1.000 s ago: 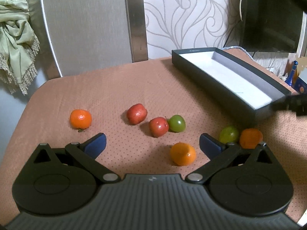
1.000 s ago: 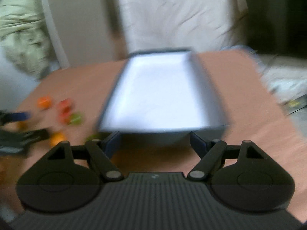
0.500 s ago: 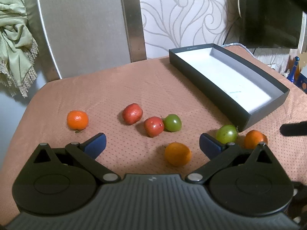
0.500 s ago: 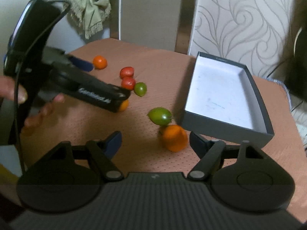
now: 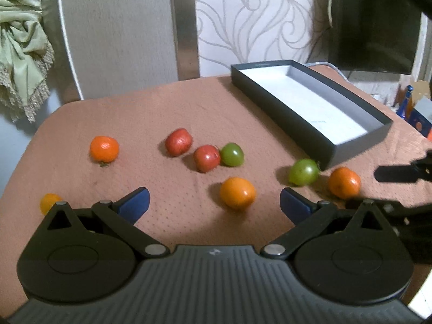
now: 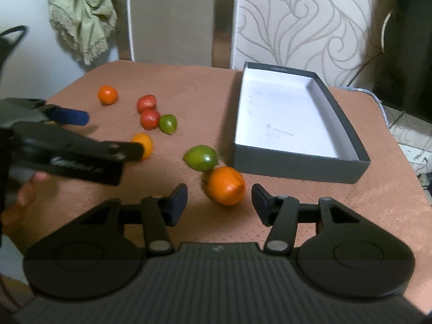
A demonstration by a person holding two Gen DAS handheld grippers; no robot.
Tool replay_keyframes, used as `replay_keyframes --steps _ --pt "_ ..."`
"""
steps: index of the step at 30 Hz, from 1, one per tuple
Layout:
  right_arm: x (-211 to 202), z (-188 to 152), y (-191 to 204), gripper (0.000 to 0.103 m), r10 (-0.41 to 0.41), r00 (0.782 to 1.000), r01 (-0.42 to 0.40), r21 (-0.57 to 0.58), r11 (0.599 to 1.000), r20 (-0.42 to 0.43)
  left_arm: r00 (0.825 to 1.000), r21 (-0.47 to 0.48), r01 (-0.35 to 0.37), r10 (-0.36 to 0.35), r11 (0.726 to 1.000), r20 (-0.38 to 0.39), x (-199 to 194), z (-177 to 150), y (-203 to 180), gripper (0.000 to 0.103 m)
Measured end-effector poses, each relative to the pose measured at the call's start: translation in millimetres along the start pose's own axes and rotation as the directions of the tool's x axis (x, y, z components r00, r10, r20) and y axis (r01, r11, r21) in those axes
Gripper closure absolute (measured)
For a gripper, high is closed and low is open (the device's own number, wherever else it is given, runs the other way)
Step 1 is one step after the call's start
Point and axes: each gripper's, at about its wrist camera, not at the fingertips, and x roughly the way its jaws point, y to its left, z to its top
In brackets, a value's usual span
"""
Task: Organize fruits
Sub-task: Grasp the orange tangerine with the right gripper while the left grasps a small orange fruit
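A shallow dark grey cardboard box [image 6: 299,162] with a smooth white floor lies on the dimpled terracotta-brown cloth surface [image 5: 151,113], and nothing is inside it. All the fruit sits outside it. Just beside the box's near corner rests a glossy oval green fruit [image 6: 201,158], touching a round orange mandarin [image 6: 226,185] that lies a little nearer the camera. The right gripper [image 6: 219,202] has its dark padded fingers spread wide on either side of this mandarin, not touching it and holding nothing. Farther from the box, a second orange mandarin [image 5: 237,193] lies ahead of the left gripper [image 5: 214,202], whose blue-tipped fingers are likewise wide apart and empty. Beyond it, two shiny red fruits [image 5: 178,142] and a small round green fruit [image 5: 232,154] cluster together.
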Motion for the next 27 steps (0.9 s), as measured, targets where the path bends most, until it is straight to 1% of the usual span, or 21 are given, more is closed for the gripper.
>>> replay_keyframes --steps 4,7,8,9,10,14,16,18,23,25,27 --pt "6 1 -5 0.048 -0.011 1.000 0.011 0.028 1.000 -0.011 1.000 0.020 0.014 -0.014 1.000 -0.006 2 -3 -5 0.000" --pt "9 1 -6 0.048 -0.016 1.000 0.017 0.025 1.000 -0.014 1.000 0.027 0.029 -0.028 0.999 -0.007 5 -2 -8 0.000" --pt "11 2 -7 0.048 -0.019 1.000 0.019 0.024 1.000 -0.014 0.999 0.033 0.035 -0.035 0.999 -0.005 5 -1 -9 0.005" --pt "12 2 -8 0.048 -0.020 1.000 0.020 0.026 0.999 -0.015 0.999 0.039 0.042 -0.042 0.998 -0.008 7 -1 -11 0.012" --pt "14 2 -9 0.048 -0.019 1.000 0.020 0.026 0.999 -0.018 0.999 0.044 0.051 -0.050 0.998 -0.019 9 0 -12 0.015" --pt "19 3 -11 0.050 -0.014 1.000 0.015 0.024 1.000 -0.025 0.998 0.029 0.053 -0.051 0.998 -0.041 18 -1 -12 0.016" --pt "21 3 -12 0.054 -0.008 1.000 0.009 0.025 1.000 -0.027 0.997 0.010 0.057 -0.057 0.998 -0.047 22 1 -10 0.023" --pt "23 3 -13 0.054 0.002 1.000 -0.001 0.025 1.000 -0.028 0.996 0.000 0.067 -0.067 0.998 -0.059 27 3 -10 0.029" --pt "26 5 -10 0.055 0.006 1.000 -0.006 0.006 1.000 -0.031 0.994 0.004 0.076 -0.075 0.997 -0.081 35 3 -13 0.038" --pt "26 6 -10 0.055 0.006 1.000 -0.006 0.007 1.000 -0.031 0.994 0.002 0.077 -0.077 0.997 -0.081 36 3 -13 0.040" --pt "26 6 -11 0.055 0.006 1.000 -0.005 0.007 1.000 -0.029 0.993 -0.004 0.082 -0.082 0.997 -0.080 37 4 -12 0.046"
